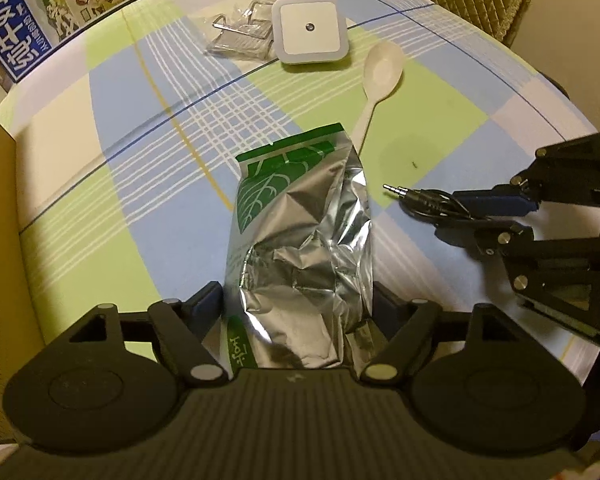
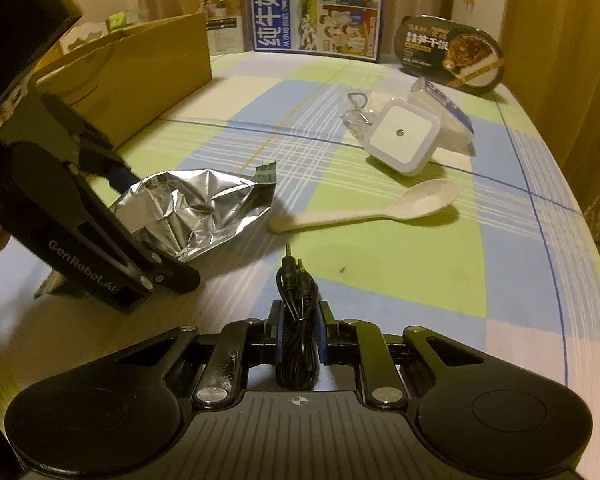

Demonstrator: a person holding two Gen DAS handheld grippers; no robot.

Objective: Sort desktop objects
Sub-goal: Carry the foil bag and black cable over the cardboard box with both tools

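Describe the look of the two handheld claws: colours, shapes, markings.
Both are matte black. The left claw has flat linkage bars with silver rivets, blue pads and white "GenRobot.AI" lettering on its side. The right claw has the same bars, blue pads, two round discs at its base and a ribbed grey centre panel.

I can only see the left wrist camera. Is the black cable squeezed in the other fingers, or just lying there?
Observer: Squeezed. The right gripper is shut on the cable, which is folded into a bundle.
Child: How many plugs does it have?
Observer: Two plugs, side by side.
Child: What's the dark thing at the top of my picture?
Observer: A black food bowl with a printed lid, beside the milk carton.
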